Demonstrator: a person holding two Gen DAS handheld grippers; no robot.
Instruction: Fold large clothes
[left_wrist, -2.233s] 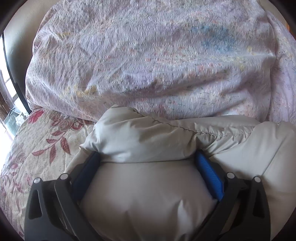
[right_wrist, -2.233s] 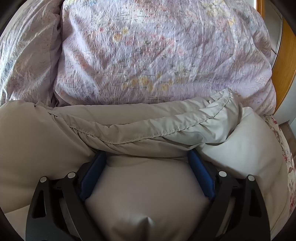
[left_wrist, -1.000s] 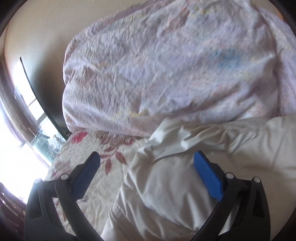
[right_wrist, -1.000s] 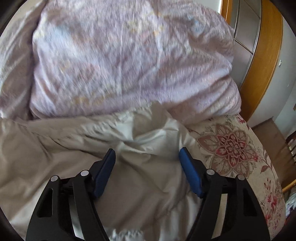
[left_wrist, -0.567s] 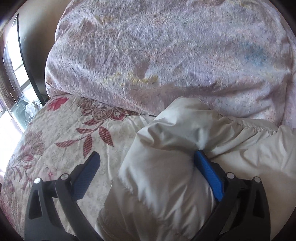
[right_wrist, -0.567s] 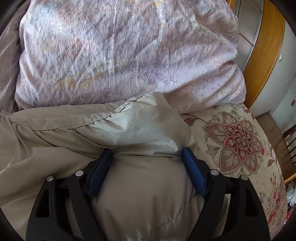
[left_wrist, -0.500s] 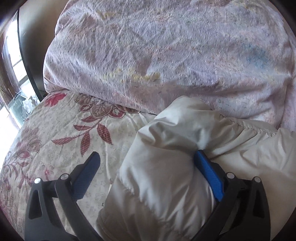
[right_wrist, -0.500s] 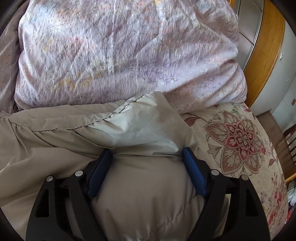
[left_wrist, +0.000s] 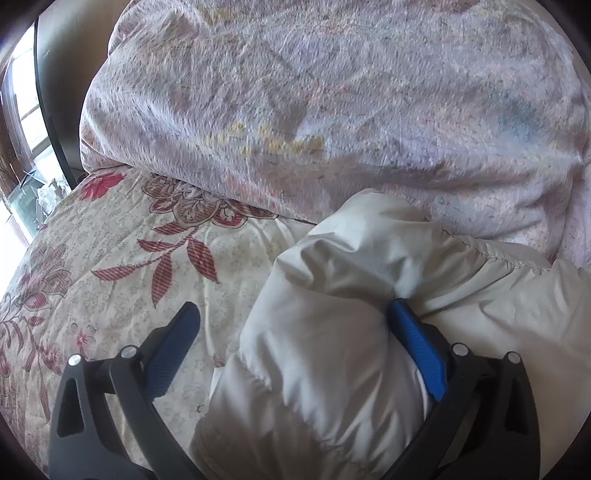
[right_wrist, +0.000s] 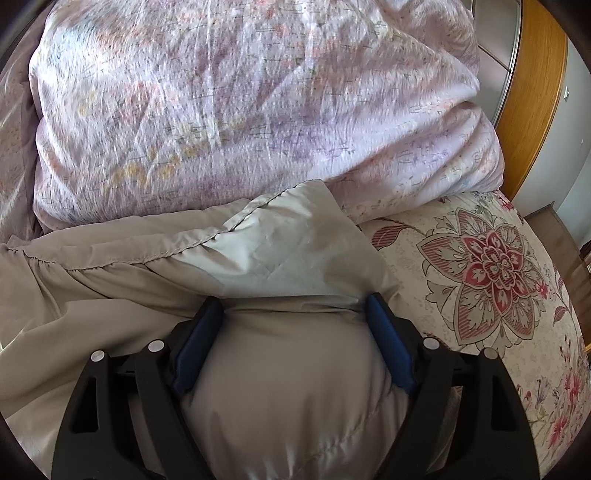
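A puffy beige padded garment (left_wrist: 332, 332) lies on a floral bedspread (left_wrist: 110, 258), its far edge against a heap of lilac bedding (left_wrist: 332, 110). My left gripper (left_wrist: 295, 314) is open, set over the garment's left end; its right finger presses into the fabric, its left finger hangs over bare bedspread. In the right wrist view the same garment (right_wrist: 288, 258) bulges between the fingers of my right gripper (right_wrist: 293, 306), which stands wide around its right end, pads against the puffed fabric. The garment's seamed edge (right_wrist: 166, 254) runs left.
The lilac bedding (right_wrist: 240, 110) fills the back of both views. The floral bedspread (right_wrist: 498, 277) shows right of the garment. A wooden wardrobe frame (right_wrist: 535, 92) stands at far right. A window and dark frame (left_wrist: 33, 110) are at far left.
Both grippers moved outward from the garment's middle to its two ends, lifting briefly and coming back down. In the last half second they barely shifted.
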